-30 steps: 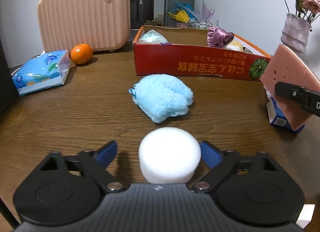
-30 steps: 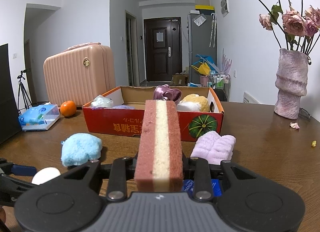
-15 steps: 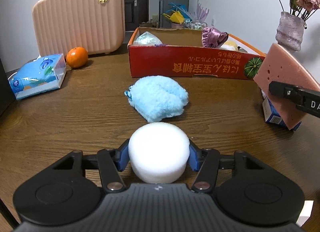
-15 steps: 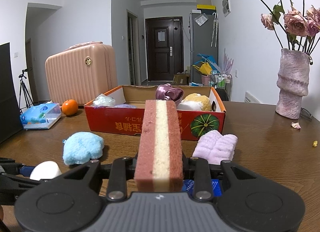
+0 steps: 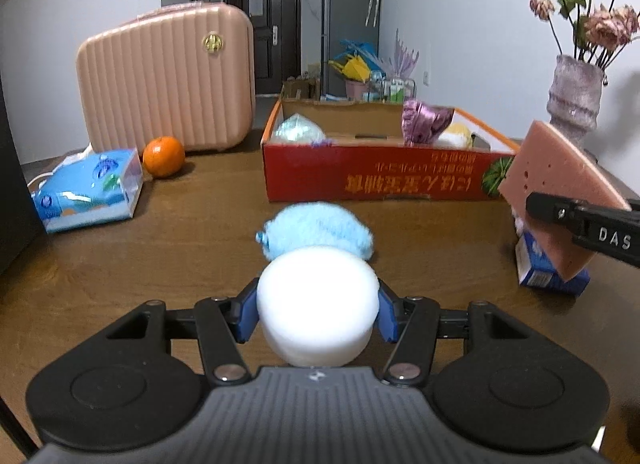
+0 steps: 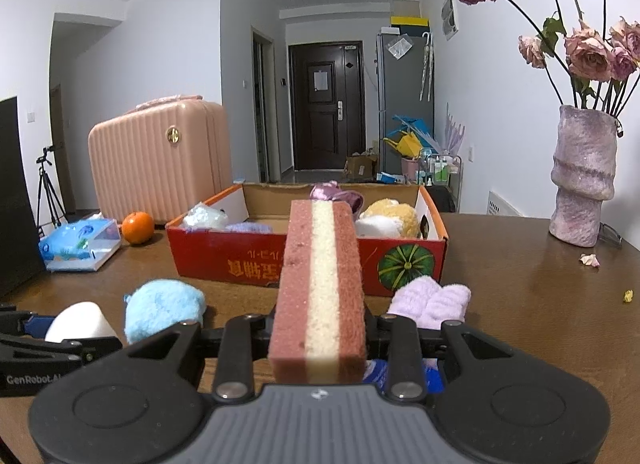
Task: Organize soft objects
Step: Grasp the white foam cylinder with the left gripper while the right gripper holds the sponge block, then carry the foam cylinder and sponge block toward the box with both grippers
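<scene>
A dark wooden table (image 5: 120, 264) is seen carrying everything. At its 11 o'clock in the left wrist view a ribbed pink suitcase (image 5: 168, 80) is stood upright. At 12 to 1 o'clock an open red cardboard box (image 5: 380, 180) is placed, and inside it a pale blue-white bundle (image 5: 298, 129), a purple satin item (image 5: 426, 120) and a yellow plush toy (image 6: 394, 216) are held. A mottled purple vase (image 6: 582, 180) with dried roses is set at 2 o'clock in the right wrist view.

A blue tissue pack (image 5: 88, 192) is laid at 9 to 10 o'clock, with an orange (image 5: 163, 156) just beside it, in front of the suitcase. A fluffy blue soft item (image 5: 320, 228) is left on the table in front of the box, and a lilac fuzzy cloth (image 6: 428, 300) is left near the box's right corner.

A layered pink-and-cream sponge block (image 6: 320, 288) is clamped on edge by the right claw (image 6: 320, 338), whose jaws are closed against its two pink faces; a blue carton (image 5: 548, 264) is seen below it on the table.

A white round foam puff (image 5: 318, 304) is gripped by the left claw (image 5: 318, 310), the blue pads (image 5: 246, 314) being pressed onto its sides, and it is held just in front of the blue soft item.
</scene>
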`<state>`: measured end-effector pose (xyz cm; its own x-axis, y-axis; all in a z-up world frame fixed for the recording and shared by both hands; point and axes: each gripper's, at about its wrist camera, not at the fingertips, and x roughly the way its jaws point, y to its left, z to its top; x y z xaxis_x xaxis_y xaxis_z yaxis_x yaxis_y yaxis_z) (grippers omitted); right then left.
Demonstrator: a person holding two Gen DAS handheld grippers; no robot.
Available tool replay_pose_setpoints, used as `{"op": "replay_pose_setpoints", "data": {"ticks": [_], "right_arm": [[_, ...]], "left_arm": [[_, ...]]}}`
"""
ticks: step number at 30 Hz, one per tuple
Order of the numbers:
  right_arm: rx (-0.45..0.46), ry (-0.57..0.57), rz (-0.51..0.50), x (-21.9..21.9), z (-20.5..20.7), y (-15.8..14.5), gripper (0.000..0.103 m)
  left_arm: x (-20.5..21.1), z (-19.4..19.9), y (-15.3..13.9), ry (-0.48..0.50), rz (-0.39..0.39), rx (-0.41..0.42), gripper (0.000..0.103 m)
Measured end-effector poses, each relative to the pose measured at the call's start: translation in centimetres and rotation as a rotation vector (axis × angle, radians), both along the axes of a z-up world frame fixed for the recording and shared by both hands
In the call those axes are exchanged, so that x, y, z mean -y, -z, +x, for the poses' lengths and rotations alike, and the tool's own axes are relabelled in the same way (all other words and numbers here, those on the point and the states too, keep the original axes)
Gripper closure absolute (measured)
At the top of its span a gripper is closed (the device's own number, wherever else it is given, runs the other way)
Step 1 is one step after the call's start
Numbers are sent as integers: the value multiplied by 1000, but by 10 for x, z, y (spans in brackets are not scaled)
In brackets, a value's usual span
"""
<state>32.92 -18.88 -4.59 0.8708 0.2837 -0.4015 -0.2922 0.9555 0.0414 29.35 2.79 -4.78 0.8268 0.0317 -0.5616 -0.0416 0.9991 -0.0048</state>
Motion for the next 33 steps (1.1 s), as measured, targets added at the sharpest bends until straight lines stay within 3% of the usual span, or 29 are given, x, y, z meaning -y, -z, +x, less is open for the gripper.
{"op": "replay_pose_setpoints", "data": {"ticks": [23, 33], "right_arm": [[76, -38, 48, -21, 48, -36, 73], [78, -47, 74, -35, 91, -44, 73]], "left_arm": [[4, 61, -64, -51, -86, 200, 46], [6, 106, -71, -58, -108, 226, 46]]}}
